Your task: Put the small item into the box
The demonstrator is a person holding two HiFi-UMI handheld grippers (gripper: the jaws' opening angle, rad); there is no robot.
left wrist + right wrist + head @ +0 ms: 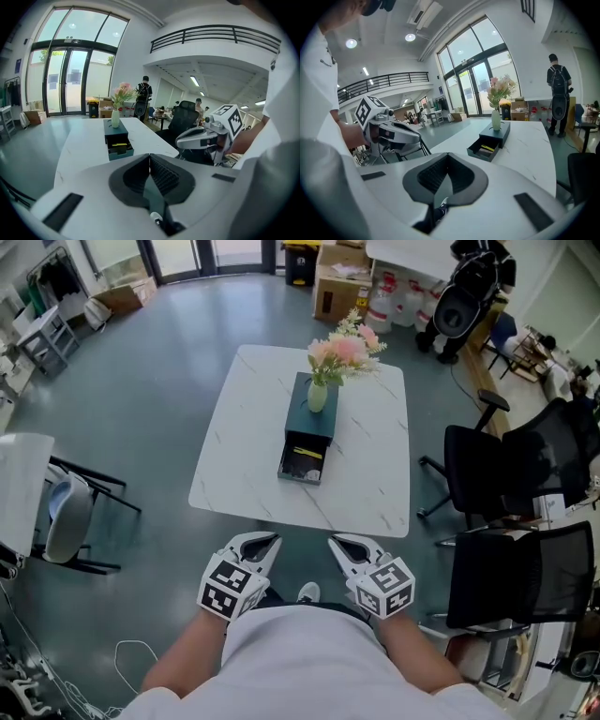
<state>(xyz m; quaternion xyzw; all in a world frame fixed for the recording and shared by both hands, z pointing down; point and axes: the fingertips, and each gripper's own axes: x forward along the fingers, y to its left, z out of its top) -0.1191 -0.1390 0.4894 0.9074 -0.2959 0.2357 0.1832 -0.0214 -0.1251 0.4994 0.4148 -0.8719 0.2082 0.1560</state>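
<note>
A dark teal box (pixel 315 424) stands at the middle of the white marble table (pixel 244 446), with a vase of pink flowers (pixel 319 395) on top. Its drawer (pixel 302 465) is pulled out toward me, and a yellow item (pixel 308 453) lies inside. My left gripper (pixel 266 540) and right gripper (pixel 341 542) hover side by side close to my body, short of the table's near edge. Both are shut with nothing between the pads. The left gripper view shows the box (pixel 115 132) and its drawer (pixel 120 150) ahead. In the right gripper view the box (pixel 500 131) is also ahead.
Two black office chairs (pixel 511 465) (pixel 520 577) stand right of the table and a white chair (pixel 70 517) stands at the left. Cardboard boxes (pixel 342 282) and bottles sit beyond the far edge. A person with a backpack (pixel 558 82) stands at the back.
</note>
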